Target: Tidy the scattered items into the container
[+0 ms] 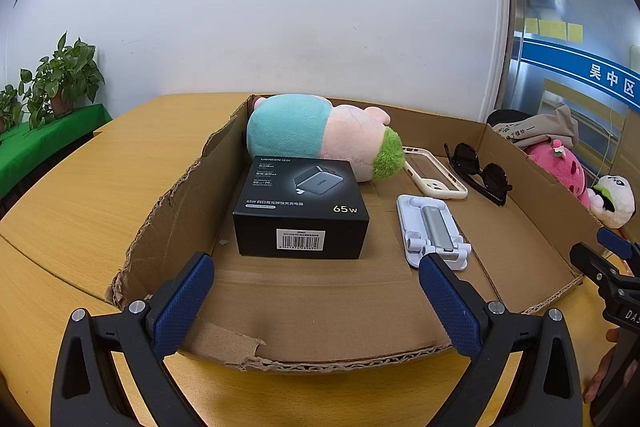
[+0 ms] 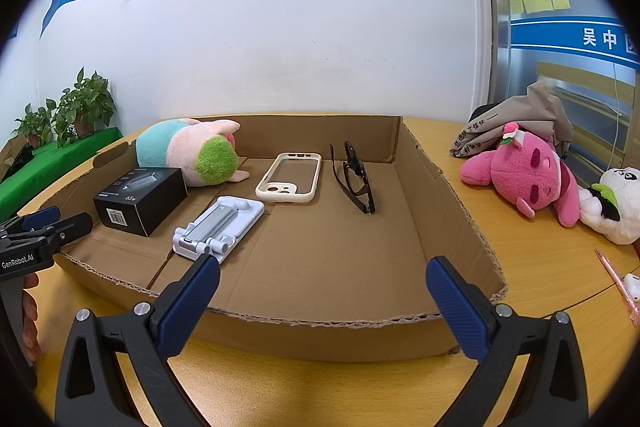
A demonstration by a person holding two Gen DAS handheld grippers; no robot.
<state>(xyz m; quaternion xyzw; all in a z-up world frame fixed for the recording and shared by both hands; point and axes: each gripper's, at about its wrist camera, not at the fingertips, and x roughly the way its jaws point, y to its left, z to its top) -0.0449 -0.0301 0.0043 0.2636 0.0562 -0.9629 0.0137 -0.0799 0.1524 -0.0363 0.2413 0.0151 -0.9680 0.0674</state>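
A shallow cardboard box [image 1: 168,211] [image 2: 448,195] lies on the wooden table. Inside it are a pig plush [image 1: 312,131] [image 2: 188,151], a black charger box [image 1: 300,211] [image 2: 140,199], a white phone stand [image 1: 432,227] [image 2: 220,223], a cream phone case [image 1: 436,175] [image 2: 290,177] and black sunglasses [image 1: 480,173] [image 2: 356,179]. My left gripper [image 1: 316,299] is open and empty at the box's near edge. My right gripper [image 2: 324,303] is open and empty at the near right edge. Outside, to the right, lie a pink plush [image 2: 524,175] [image 1: 560,167] and a panda plush [image 2: 616,203] [image 1: 614,201].
A grey cloth bag [image 2: 516,119] lies behind the pink plush. A pink pen [image 2: 618,283] lies at the right table edge. Potted plants [image 1: 64,79] stand on a green surface at far left. A white wall rises behind the table.
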